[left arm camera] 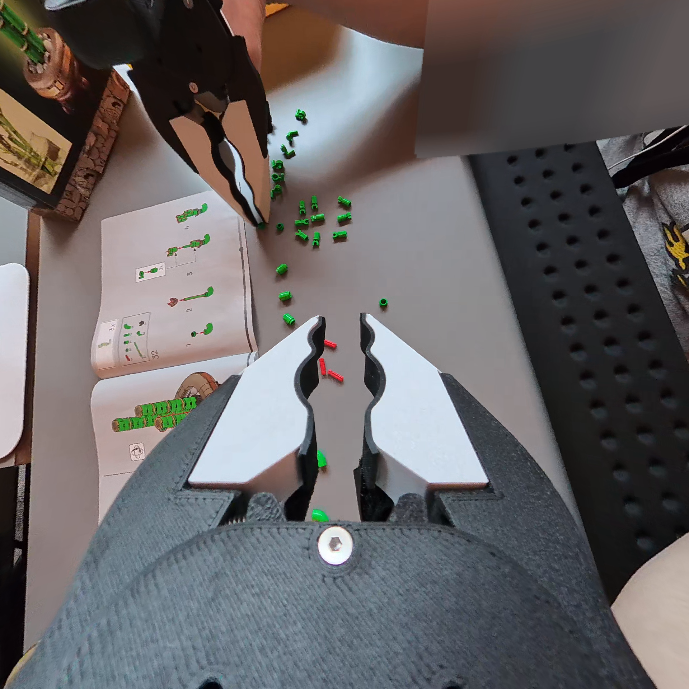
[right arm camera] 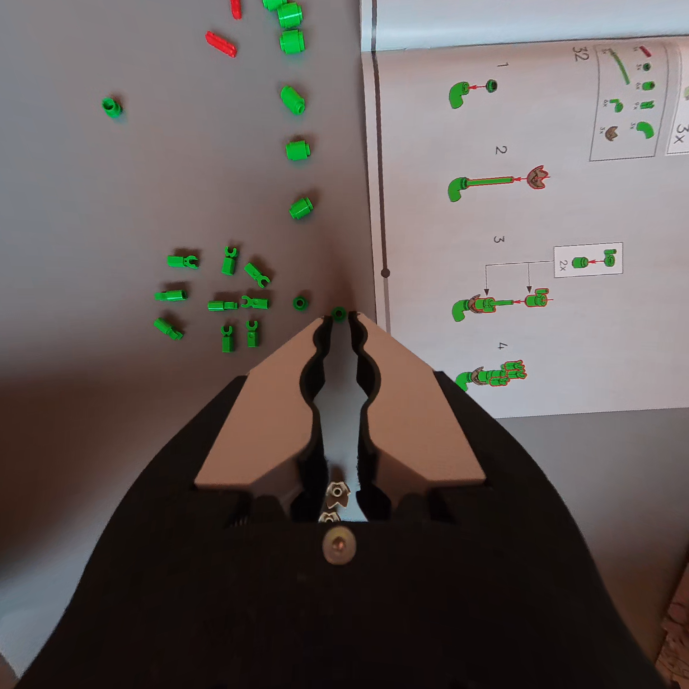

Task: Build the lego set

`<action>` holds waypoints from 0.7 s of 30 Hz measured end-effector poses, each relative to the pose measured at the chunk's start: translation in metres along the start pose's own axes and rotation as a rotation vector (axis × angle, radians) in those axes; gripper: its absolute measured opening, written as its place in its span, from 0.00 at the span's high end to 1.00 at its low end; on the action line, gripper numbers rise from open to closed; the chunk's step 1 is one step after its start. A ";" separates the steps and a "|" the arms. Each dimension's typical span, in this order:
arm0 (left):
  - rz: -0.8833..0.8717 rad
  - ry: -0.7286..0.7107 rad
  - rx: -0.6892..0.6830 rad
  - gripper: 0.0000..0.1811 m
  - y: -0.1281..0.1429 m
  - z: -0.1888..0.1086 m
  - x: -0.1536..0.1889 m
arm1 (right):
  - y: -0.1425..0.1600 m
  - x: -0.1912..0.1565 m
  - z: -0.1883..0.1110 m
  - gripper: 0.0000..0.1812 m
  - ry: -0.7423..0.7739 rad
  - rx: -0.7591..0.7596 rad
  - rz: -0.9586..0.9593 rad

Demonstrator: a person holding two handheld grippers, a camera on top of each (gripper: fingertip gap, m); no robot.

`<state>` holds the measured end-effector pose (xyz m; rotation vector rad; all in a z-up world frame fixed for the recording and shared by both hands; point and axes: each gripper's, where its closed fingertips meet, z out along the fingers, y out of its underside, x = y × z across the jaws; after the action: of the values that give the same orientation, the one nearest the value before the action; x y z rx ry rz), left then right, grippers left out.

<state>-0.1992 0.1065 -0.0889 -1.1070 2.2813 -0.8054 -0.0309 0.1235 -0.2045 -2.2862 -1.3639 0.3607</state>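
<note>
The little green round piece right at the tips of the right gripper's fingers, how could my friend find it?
Find the open instruction booklet on the grey table. Just off its left edge, the right gripper points its fingers at a small green round stud. Unlike the twin stud to its left, it sits right between the fingertips.

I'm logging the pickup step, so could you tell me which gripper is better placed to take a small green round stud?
Right. The right gripper has its tips either side of a small green round stud beside the instruction booklet; the left gripper hangs open over red pins.
</note>
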 end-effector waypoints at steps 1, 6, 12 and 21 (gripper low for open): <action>0.000 -0.004 0.004 0.91 0.000 -0.001 0.000 | 0.000 0.000 0.000 0.97 -0.002 0.000 -0.001; -0.001 -0.071 0.028 0.91 -0.002 -0.008 -0.011 | -0.002 0.003 -0.001 0.97 0.003 0.023 0.018; 0.003 -0.418 0.247 0.89 -0.037 -0.035 -0.069 | -0.068 0.024 -0.054 0.99 0.063 0.412 0.168; 0.052 -0.639 0.415 0.89 -0.068 -0.040 -0.093 | -0.115 0.027 -0.101 1.00 0.006 0.665 0.370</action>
<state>-0.1369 0.1600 0.0008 -0.9323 1.5238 -0.7265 -0.0610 0.1700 -0.0595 -1.9385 -0.6565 0.7899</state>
